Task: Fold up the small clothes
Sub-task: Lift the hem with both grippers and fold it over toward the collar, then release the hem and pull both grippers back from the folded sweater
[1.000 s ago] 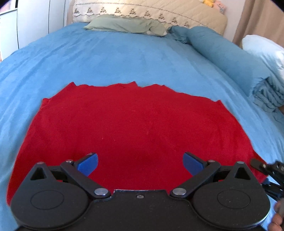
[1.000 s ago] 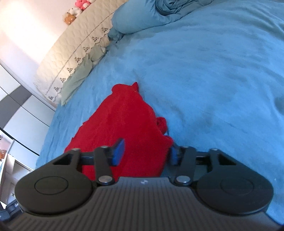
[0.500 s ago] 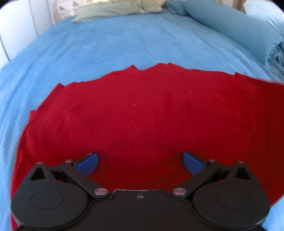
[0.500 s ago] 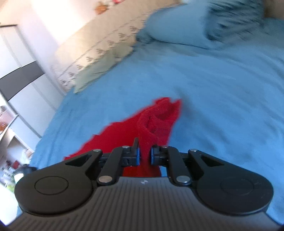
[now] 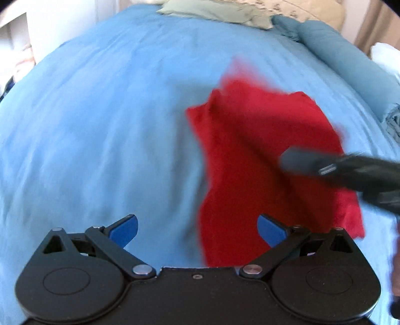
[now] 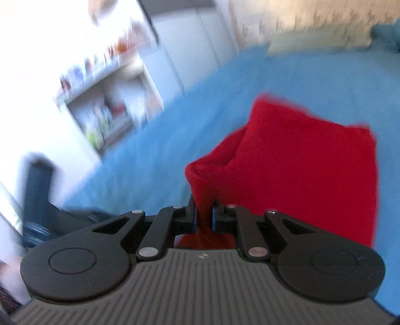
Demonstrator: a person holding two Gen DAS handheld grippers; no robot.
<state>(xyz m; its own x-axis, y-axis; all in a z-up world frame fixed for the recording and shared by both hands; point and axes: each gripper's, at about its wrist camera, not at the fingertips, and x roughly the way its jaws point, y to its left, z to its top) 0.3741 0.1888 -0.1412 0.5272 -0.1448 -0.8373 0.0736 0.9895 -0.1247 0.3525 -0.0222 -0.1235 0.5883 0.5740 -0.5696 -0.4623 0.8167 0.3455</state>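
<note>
across red cloth (image 5: pixel 262 155), right hand-held gripper (image 5: pixel 325 170)

Blue-covered bed (image 5: pixel 105 120) with quilted beige headboard (image 6: pixel 312 27), white shelving (image 6: pixel 107 100) alongside, bright daylight.

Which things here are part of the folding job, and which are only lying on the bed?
Part of the job:
red cloth
right tool, shut on the cloth
left tool, open

Lying about:
green pillow
rolled blue blanket
</note>
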